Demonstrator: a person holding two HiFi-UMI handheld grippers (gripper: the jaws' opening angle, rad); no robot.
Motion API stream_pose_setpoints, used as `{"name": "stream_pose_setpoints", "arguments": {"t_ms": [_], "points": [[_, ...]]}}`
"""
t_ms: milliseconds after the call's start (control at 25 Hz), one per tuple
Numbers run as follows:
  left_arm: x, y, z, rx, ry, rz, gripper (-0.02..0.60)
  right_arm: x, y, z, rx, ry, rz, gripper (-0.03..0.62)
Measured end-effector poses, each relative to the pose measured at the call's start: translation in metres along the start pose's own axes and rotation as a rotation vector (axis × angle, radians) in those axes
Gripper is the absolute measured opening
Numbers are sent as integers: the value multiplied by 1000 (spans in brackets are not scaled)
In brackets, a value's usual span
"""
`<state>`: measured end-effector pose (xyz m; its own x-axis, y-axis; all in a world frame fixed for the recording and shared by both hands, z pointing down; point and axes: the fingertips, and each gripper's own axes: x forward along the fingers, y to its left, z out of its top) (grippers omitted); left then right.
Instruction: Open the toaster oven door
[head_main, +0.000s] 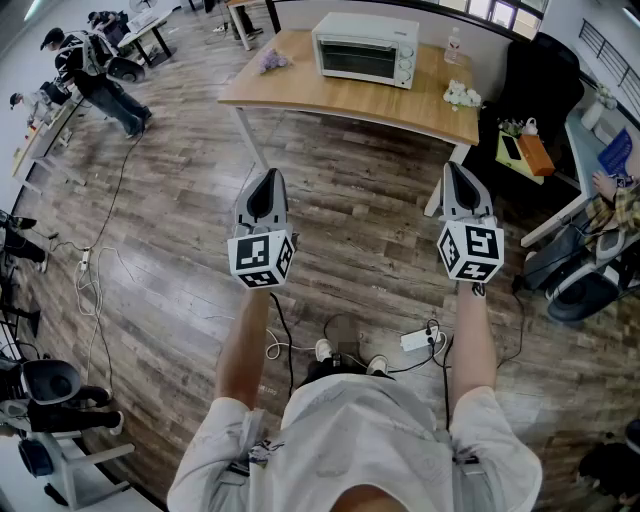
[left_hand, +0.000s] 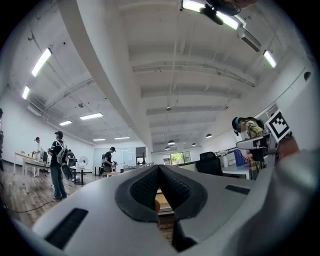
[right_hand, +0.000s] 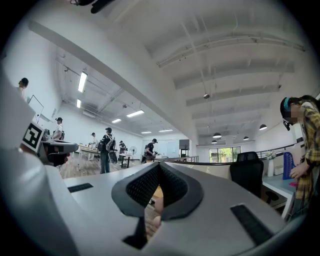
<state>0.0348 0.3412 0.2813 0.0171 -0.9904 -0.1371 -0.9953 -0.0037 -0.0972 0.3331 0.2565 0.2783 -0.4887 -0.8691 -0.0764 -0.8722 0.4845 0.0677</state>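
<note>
The white toaster oven (head_main: 365, 48) stands at the back of a wooden table (head_main: 330, 98) far ahead of me, with its glass door closed. Both grippers hang in mid-air over the wooden floor, well short of the table. My left gripper (head_main: 268, 177) points toward the table's left part, jaws together with nothing between them. My right gripper (head_main: 456, 170) points at the table's right corner, also shut and empty. In the left gripper view the left gripper (left_hand: 159, 168) has its dark pads meeting at the tip. In the right gripper view the right gripper (right_hand: 159, 165) looks the same.
On the table lie a purple bundle (head_main: 272, 60), a small bottle (head_main: 455, 45) and white flowers (head_main: 462, 95). A black chair (head_main: 545, 75) and a desk stand to the right. A power strip (head_main: 415, 339) and cables lie on the floor. People stand at the far left (head_main: 100, 80).
</note>
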Motion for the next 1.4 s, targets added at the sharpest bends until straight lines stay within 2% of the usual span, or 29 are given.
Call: {"name": "stream_pose_setpoints", "arguments": {"t_ms": [200, 400, 720, 960, 1320, 1400], "points": [[-1, 15, 0, -2, -16, -19, 14, 9, 18, 0, 11, 3, 18, 21], [-5, 40, -13, -7, -5, -4, 14, 21, 42, -7, 57, 3, 42, 21], [-8, 85, -18, 49, -8, -5, 14, 49, 93, -13, 37, -1, 44, 21], [-6, 101, -28, 33, 2, -15, 14, 60, 121, -18, 11, 5, 53, 23], [2, 105, -34, 32, 2, -35, 14, 68, 133, -28, 18, 5, 49, 26], [3, 107, -34, 32, -5, -29, 14, 70, 133, -29, 22, 5, 50, 52]]}}
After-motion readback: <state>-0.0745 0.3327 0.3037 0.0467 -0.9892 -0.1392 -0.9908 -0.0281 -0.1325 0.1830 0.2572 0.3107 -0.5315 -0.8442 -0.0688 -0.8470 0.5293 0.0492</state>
